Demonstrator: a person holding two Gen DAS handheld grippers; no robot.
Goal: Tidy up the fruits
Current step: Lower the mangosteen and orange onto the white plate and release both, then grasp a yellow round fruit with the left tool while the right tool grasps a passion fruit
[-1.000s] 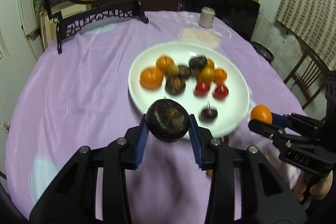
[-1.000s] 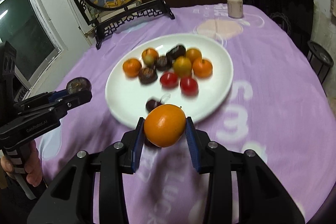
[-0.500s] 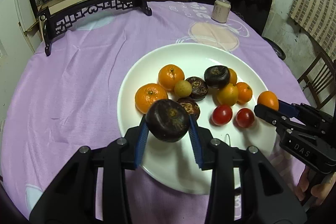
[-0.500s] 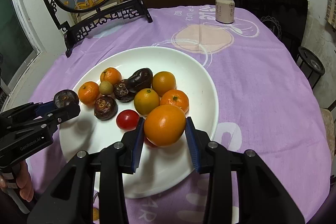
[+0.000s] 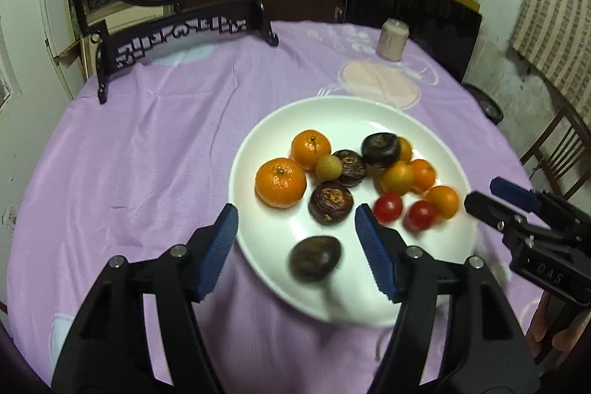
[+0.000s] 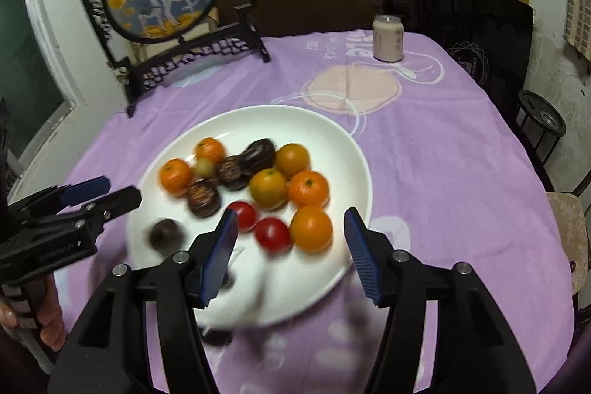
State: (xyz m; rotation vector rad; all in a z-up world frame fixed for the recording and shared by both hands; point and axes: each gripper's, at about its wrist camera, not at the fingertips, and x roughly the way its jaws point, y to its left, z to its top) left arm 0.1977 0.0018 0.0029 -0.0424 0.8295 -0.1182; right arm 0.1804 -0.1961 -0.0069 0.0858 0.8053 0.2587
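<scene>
Both jaws are opening with nothing pressed. Below the left hand-held gripper (image 5: 295, 246) a dark fruit (image 5: 314, 258) lies on the plate (image 5: 436, 132), lower centre; the right hand-held gripper (image 6: 288, 248) frames an orange (image 6: 311, 228). Both look light, round, roll-prone: grip across the middle.

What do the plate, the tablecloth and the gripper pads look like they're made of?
Plate: glossy white, probably glazed ceramic, given the bright sheen on its rim; hard plastic is possible.
Tablecloth: soft lilac fabric with printed patterns; it creases and drapes over the table edge.
Pads of the left gripper: blue, finely ribbed, likely rubber or plastic, on black, seemingly plastic fingers.
</scene>
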